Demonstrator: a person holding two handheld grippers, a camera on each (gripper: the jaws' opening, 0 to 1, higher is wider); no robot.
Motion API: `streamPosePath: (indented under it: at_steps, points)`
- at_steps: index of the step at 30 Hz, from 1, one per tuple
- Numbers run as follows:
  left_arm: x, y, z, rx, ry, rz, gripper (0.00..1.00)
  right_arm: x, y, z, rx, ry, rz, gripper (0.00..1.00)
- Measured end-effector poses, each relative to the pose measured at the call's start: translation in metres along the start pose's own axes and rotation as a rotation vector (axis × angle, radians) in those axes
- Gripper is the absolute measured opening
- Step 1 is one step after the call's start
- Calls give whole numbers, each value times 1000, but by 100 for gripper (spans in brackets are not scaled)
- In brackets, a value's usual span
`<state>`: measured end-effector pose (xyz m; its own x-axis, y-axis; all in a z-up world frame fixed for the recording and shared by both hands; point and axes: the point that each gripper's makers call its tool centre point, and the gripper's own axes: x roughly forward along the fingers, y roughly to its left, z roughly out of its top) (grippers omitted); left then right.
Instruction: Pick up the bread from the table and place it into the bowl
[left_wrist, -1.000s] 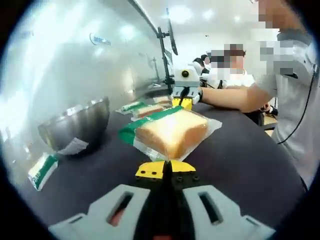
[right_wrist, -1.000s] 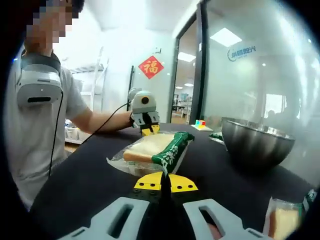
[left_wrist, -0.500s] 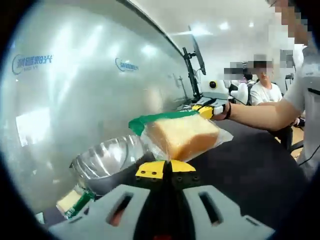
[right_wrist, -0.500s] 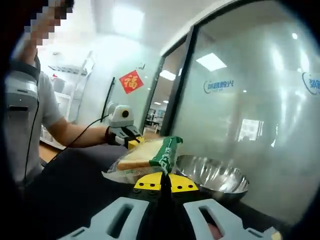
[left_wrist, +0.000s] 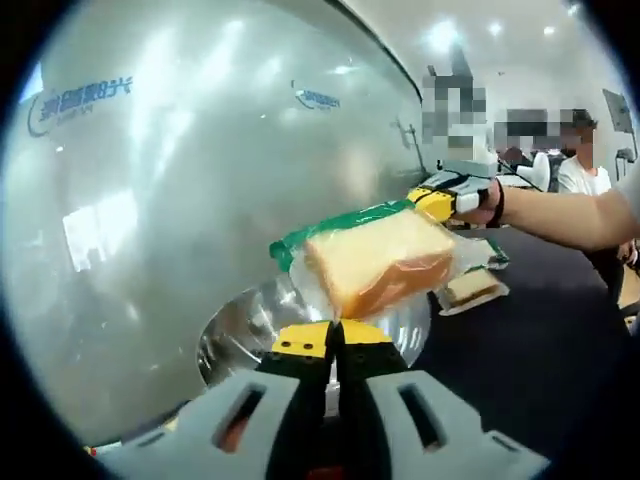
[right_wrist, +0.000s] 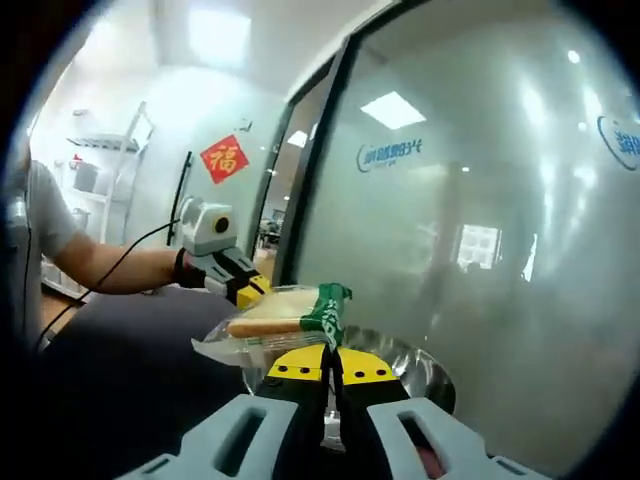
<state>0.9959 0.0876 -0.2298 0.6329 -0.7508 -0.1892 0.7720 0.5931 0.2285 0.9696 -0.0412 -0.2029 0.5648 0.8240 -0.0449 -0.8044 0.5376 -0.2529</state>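
Left gripper view: the carry step is in hand. The bread (left_wrist: 382, 263), a slice in a clear wrapper with a green end, hangs in the air over the bowl (left_wrist: 262, 322), clear of the desk (left_wrist: 540, 330). The left claw (left_wrist: 336, 338) is pressed together on the near edge of the wrapper. The right claw (left_wrist: 436, 204) comes in from the right on an outstretched forearm and pinches the far edge. Another wrapped slice (left_wrist: 472, 288) lies on the desk beside the bowl. The next move, as I judge it, is to lower the bread into the bowl and let both claws go.

Right gripper view: the right claw (right_wrist: 335, 364) is shut on the wrapper's near edge. The bread (right_wrist: 272, 326) lies roughly level above the bowl (right_wrist: 400, 362). The left claw (right_wrist: 250, 290) grips the far side, its arm reaching in from the left, slanted down toward the bread.
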Motion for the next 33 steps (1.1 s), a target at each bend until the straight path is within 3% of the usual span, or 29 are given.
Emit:
streamPosePath:
  at_steps: [3,6,7,8,10,13,16,17,20,23,25,28,30,33]
  points:
    - [7,13,1,-20,-28,53,0,9,-13,-2,49,-28,6,0]
    - [17,28,-9,-15,-21,91,0,22,-34,-20,35,8,-105,4]
    - [19,29,-25,-35,39,92,7,23,-37,-29,43,22,-135,8]
    - [20,31,-34,-30,62,96,21,22,-39,-34,91,1,-162,21]
    - [15,27,-40,-16,40,85,42,14,-44,-47,154,-14,-170,37]
    - [2,26,-38,-44,0,80,42,-18,-46,-58,142,-31,-213,37]
    - [-17,-4,-25,-61,-59,1,43,-48,-25,-47,232,-153,-218,37]
    - [-21,-12,-22,-55,-71,-27,43,-53,-21,-48,234,-161,-222,37]
    - [-29,-47,-18,8,-68,-113,43,-75,-6,-59,198,-140,-239,35]
    - [-41,-86,-16,111,-89,-164,44,-94,26,-67,164,-99,-212,35]
    - [-51,-118,-24,177,-74,-223,44,-112,59,-66,161,-105,-145,36]
    - [-59,-151,-34,189,-95,-291,44,-138,92,-75,117,-76,-121,37]
    - [-61,-171,-44,186,-95,-311,44,-152,105,-79,114,-57,-103,37]
    - [-57,-201,-60,166,-95,-404,44,-173,119,-82,96,-53,-95,37]
